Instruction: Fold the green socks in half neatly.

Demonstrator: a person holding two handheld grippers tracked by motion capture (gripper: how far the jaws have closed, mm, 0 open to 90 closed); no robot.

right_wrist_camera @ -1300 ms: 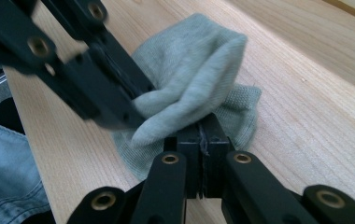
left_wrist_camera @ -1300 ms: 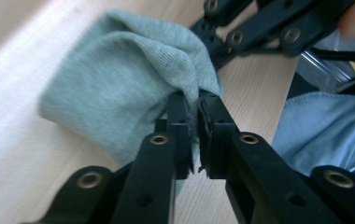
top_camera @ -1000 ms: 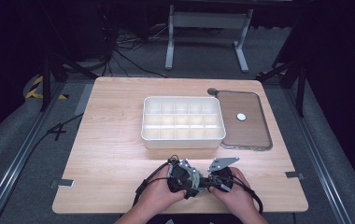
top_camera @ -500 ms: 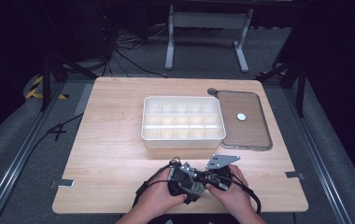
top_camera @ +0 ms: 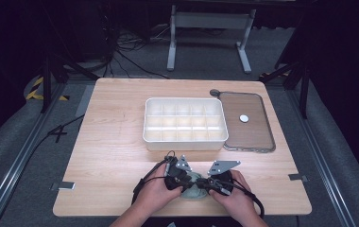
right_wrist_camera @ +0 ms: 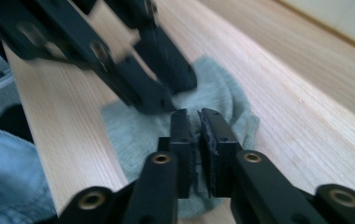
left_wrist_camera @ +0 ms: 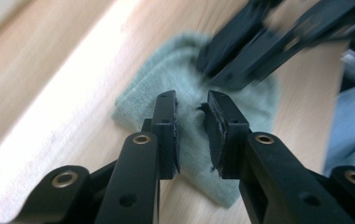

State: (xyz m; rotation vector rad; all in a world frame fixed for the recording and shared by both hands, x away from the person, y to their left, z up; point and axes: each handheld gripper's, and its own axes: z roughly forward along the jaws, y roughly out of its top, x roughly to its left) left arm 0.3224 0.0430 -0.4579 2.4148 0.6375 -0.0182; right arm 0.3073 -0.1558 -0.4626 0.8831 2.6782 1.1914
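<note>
A small grey-green cloth (top_camera: 194, 190) lies flat on the wooden table near its front edge, between the person's two hands. My left gripper (top_camera: 187, 182) comes at it from the left and my right gripper (top_camera: 203, 184) from the right, tips almost meeting. In the left gripper view the left gripper (left_wrist_camera: 189, 100) has just been closing, and a fold of the cloth (left_wrist_camera: 157, 88) sits between its pads. In the right gripper view the right gripper (right_wrist_camera: 193, 114) has a thin slit with cloth (right_wrist_camera: 227, 95) in it; its jaws have just been opening slightly.
A white box (top_camera: 185, 143) divided into several compartments stands mid-table. To its right lies a flat brown lid (top_camera: 253, 135) with a small white disc (top_camera: 243, 118) on it. A blue denim sleeve (right_wrist_camera: 7, 182) is close behind the grippers, near the table's front edge.
From above, both hands stay at the cloth near the front edge. The left gripper's body has shifted only slightly.
</note>
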